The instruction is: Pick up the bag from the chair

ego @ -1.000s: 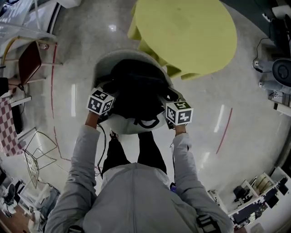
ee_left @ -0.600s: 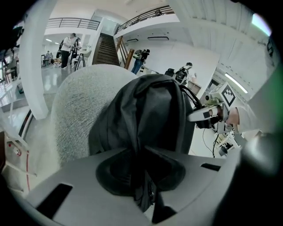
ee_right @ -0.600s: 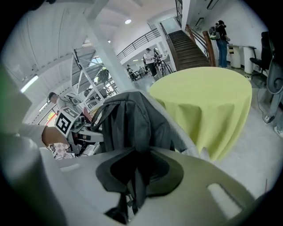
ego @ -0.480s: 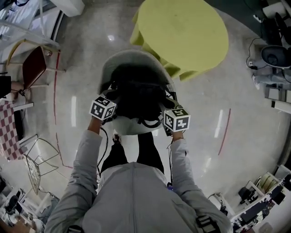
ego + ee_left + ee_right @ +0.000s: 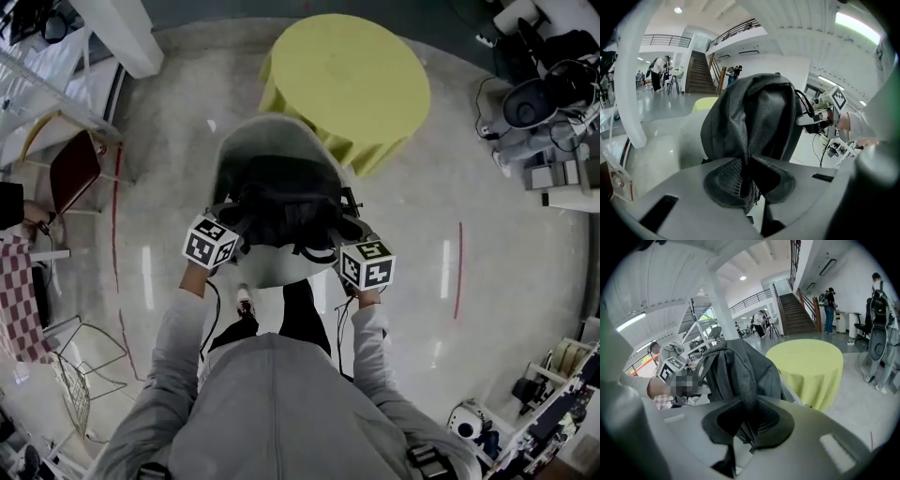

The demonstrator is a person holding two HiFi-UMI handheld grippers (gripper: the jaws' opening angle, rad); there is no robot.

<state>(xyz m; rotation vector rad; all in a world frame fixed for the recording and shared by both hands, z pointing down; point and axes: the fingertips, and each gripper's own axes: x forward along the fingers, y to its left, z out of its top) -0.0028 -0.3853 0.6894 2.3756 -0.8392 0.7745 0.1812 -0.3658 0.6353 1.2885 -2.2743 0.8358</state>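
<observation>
Black woven fabric sat pinched in both tongs. Left tongs (image 5: 749, 174): jaws closed on a fold of the bag (image 5: 754, 117) at its left side. Right tongs (image 5: 749, 420): jaws closed on a strap or seam at the bag's right side. The bag spanned the gap between the two tongs, upright, slumping a little at the top. Directly beyond and beneath it lay the pale shell chair (image 5: 272, 145). Whether the bag's base touched the seat could not be told. Past the chair, further from the tongs, stood the round yellow table (image 5: 347, 80).

Step in hand, as judged: the lift. To do it well, raise both tongs together and level. Hold the gap between them constant so neither pinch is dragged off. Go straight up until the loose straps clear the chair's rim, then draw back.

Count: tongs 2; bag 1; chair 1; yellow table 1.
</observation>
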